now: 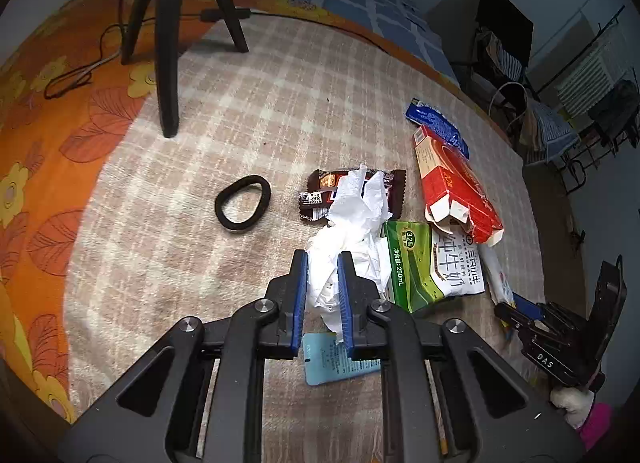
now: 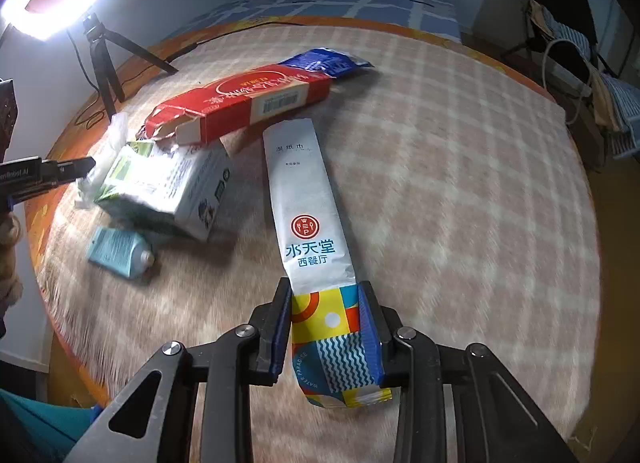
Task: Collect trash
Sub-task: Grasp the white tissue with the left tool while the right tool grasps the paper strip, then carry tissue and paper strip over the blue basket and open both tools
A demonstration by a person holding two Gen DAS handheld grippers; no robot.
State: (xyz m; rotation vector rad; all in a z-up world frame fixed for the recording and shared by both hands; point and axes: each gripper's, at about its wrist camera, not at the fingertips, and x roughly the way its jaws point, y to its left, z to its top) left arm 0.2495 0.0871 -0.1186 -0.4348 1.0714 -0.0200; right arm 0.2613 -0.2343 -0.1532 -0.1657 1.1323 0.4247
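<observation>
Checked blanket (image 1: 240,111), both hand-held grippers low, loaded.

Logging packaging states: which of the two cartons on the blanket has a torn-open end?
The long red carton: its near end is ripped, flaps splayed. The green-and-white milk carton beside it is crushed but not visibly torn open.

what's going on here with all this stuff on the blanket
A person with a handheld gripper in each hand is collecting trash off a plaid blanket. The left gripper is shut on a crumpled white tissue, and the right gripper is shut on a long wet-wipe packet. A milk carton, red box and blue tube lie ungathered.
</observation>
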